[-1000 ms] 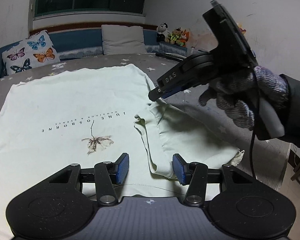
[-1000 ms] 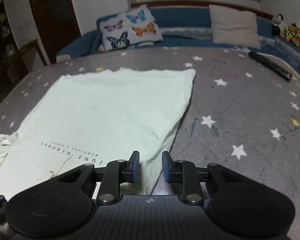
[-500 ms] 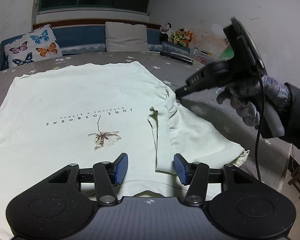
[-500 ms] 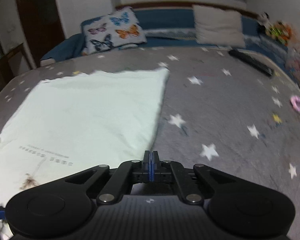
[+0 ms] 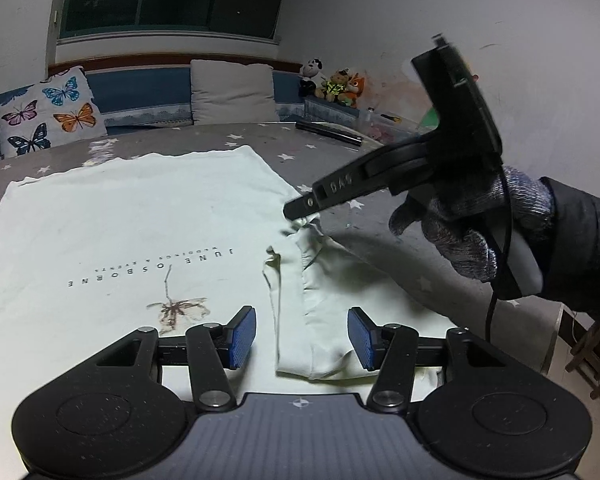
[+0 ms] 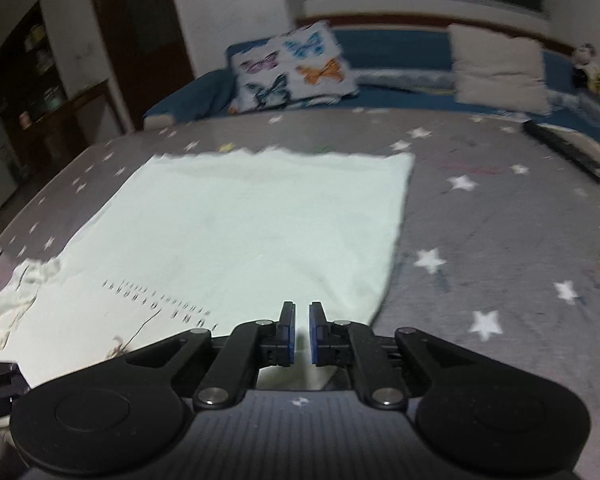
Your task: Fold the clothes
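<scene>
A pale mint T-shirt [image 5: 140,220] with dark lettering lies flat on the grey star-patterned table. Its right sleeve [image 5: 340,280] is folded and rumpled beside the body. My left gripper [image 5: 300,338] hovers open just above that sleeve's near end, with the cloth below the gap between its blue pads. A gloved hand [image 5: 472,220] holds my right gripper [image 5: 296,211], whose tip sits at a small pucker of cloth by the armpit. In the right wrist view the right gripper [image 6: 302,332] shows a narrow gap over the shirt [image 6: 240,232]. Its jaws are opening and no cloth is pressed between the pads.
A butterfly cushion [image 5: 48,114] and a beige pillow [image 5: 232,92] lean on the blue bench behind the table. A long black bar [image 5: 328,132] and plush toys [image 5: 332,84] lie at the far right. The table edge [image 5: 552,340] drops off on the right, beside a wooden chair.
The right gripper's pads went from slightly apart to fully together and now stand a little apart again. The left gripper stayed open over the sleeve.
</scene>
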A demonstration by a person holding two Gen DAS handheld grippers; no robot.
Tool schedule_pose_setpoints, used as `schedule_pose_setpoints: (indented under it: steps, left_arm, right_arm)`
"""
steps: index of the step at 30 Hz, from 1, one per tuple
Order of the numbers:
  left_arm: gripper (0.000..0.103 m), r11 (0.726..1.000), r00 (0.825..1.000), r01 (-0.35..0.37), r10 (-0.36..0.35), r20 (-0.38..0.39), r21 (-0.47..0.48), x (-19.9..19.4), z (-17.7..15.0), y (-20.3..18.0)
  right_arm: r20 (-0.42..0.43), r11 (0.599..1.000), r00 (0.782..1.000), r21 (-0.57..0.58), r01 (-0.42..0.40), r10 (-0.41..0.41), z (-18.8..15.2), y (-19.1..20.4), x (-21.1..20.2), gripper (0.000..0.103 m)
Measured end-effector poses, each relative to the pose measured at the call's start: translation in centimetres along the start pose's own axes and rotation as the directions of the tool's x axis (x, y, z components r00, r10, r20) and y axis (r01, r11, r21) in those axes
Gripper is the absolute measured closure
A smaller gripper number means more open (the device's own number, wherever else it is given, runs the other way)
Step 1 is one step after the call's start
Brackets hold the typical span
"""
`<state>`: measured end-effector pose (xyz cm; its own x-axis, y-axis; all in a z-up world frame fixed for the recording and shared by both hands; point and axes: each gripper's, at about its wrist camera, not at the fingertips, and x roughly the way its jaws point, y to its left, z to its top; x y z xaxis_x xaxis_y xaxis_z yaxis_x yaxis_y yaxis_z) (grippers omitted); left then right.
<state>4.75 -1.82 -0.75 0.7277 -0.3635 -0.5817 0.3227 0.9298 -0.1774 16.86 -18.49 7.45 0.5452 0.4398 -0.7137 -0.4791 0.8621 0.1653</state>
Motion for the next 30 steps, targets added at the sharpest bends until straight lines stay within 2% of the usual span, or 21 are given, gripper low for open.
schedule_pose_setpoints:
  steps: [2,4,6,8,13,16,19,22,26,30]
  left_arm:
    - [0.049,1.000,1.000,-0.013,0.013,-0.001,-0.006,-0.2,0.0,0.4]
    - [0.049,1.000,1.000,-0.023,0.023,0.000,-0.018,-0.3,-0.1,0.9]
    - [0.049,1.000,1.000,-0.020,0.020,0.002,-0.023,-0.4,0.0,1.0]
    - [0.049,1.000,1.000,-0.012,0.012,0.005,-0.014,-0.3,0.0,0.7]
    - [0.050,1.000,1.000,-0.012,0.013,-0.016,0.016,0.6,-0.3,-0.3]
    - [0.051,0.999,0.999,-0.028,0.029,-0.032,0.026,1.1,-0.5,-0.4]
    - [0.051,0.998,0.998,-0.044,0.046,-0.048,0.037,1.3,-0.8,-0.4]
    - [0.051,0.998,0.997,-0.056,0.058,-0.055,0.038,1.1,-1.1,-0.3]
    - [0.051,0.997,0.997,-0.073,0.073,-0.027,0.022,-0.2,-1.2,0.1]
    - [0.049,0.993,0.994,-0.113,0.113,-0.003,-0.014,-1.9,-1.2,1.0]
  right_arm:
    - [-0.039,0.999,0.999,-0.024,0.022,-0.023,0.0,0.1,0.5,0.096]
    - [-0.060,0.995,0.995,-0.060,0.077,-0.081,-0.4,0.0,0.4,0.096]
    - [-0.061,0.988,0.989,-0.087,0.128,-0.134,-0.7,-0.5,-0.1,0.095]
    - [-0.058,0.989,0.988,-0.065,0.136,-0.140,-1.1,-1.1,-0.7,0.095]
    - [0.022,0.996,0.998,-0.062,0.067,-0.066,-1.5,-0.4,-3.0,0.095]
    - [0.009,0.993,1.000,-0.116,-0.021,0.022,-1.7,1.3,-2.8,0.095]
    - [-0.026,0.992,1.000,-0.129,-0.003,-0.001,-2.1,1.7,-1.2,0.095]
    - [-0.028,0.996,1.000,-0.085,-0.004,0.001,-2.0,1.2,-0.5,0.095]
    - [-0.006,0.995,1.000,-0.099,-0.016,0.015,-2.1,1.5,-2.5,0.095]
    - [-0.026,0.987,0.999,-0.156,-0.043,0.040,-3.3,2.8,-4.4,0.092]
